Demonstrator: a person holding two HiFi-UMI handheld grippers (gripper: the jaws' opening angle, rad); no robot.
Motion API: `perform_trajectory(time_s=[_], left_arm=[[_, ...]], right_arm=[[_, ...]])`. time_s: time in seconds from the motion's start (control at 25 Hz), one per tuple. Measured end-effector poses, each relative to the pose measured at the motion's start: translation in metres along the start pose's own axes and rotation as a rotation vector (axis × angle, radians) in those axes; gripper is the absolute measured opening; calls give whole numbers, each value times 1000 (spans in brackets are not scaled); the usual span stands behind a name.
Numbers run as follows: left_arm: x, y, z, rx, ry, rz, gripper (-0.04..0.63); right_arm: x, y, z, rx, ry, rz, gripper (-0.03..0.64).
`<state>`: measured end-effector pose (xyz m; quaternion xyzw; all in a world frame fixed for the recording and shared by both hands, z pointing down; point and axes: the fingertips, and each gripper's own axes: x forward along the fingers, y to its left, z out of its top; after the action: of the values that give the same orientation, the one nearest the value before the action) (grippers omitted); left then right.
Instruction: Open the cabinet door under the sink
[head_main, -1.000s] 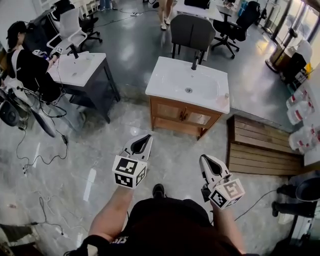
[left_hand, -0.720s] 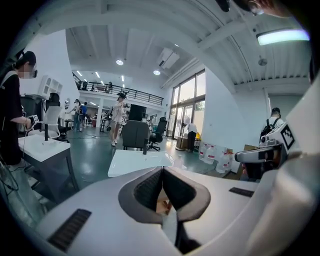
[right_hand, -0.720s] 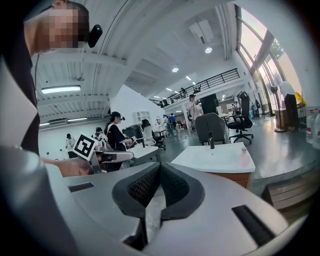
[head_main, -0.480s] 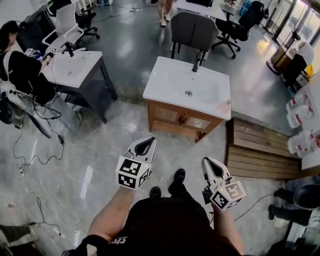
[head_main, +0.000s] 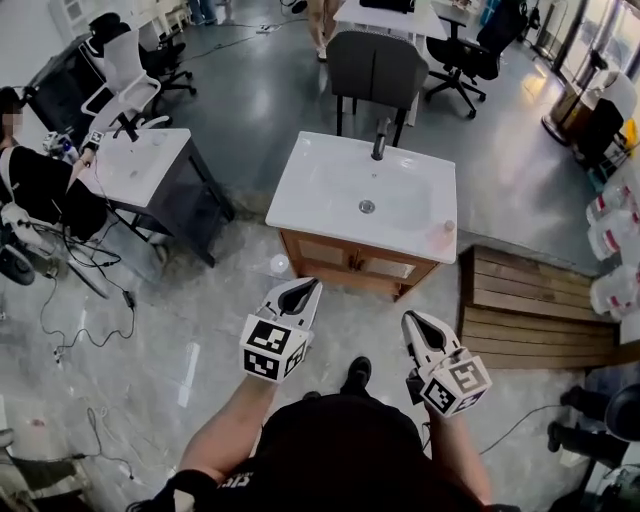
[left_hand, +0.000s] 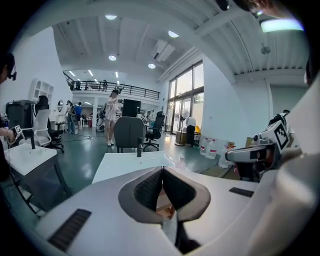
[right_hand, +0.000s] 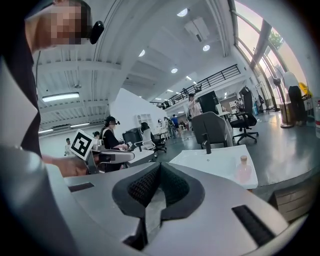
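Note:
A white sink (head_main: 330, 190) with a dark faucet (head_main: 379, 138) tops a wooden cabinet (head_main: 345, 262), whose doors look closed. The cabinet stands on the floor straight ahead of me. My left gripper (head_main: 300, 290) is shut and empty, short of the cabinet's front, with its tips toward the left door. My right gripper (head_main: 415, 322) is shut too, holds nothing, and is a little further back on the right. The left gripper view shows its closed jaws (left_hand: 162, 170) below the sink top (left_hand: 130, 162). The right gripper view shows its closed jaws (right_hand: 160, 166) before the sink (right_hand: 220, 160).
A pink bottle (head_main: 447, 232) stands on the sink's right corner. A dark desk (head_main: 140, 165) and a seated person (head_main: 40, 180) are at the left, with cables (head_main: 70, 310) on the floor. A wooden pallet (head_main: 520, 310) lies right of the cabinet. A grey chair (head_main: 378, 65) stands behind the sink.
I have stepped toward the sink cabinet, which now lies nearer and lower in the head view. Both grippers moved forward with me and stayed shut.

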<state>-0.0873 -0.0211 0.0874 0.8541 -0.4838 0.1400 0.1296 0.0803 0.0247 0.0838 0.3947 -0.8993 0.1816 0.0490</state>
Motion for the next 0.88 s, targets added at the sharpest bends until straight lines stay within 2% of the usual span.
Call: perform_trajectory(time_s=[0.16, 0.36, 0.68, 0.88], left_arm=[[44, -18, 11, 38, 40, -12, 17], [77, -15, -14, 30, 111, -7, 17], [111, 34, -60, -45, 141, -44, 17], [137, 62, -95, -28, 193, -117, 17]], right_arm=[[14, -37, -7, 41, 26, 52, 14], [38, -56, -43, 66, 120, 105, 13], [93, -70, -69, 72, 192, 39, 12], [148, -70, -75, 99, 156, -5, 13]])
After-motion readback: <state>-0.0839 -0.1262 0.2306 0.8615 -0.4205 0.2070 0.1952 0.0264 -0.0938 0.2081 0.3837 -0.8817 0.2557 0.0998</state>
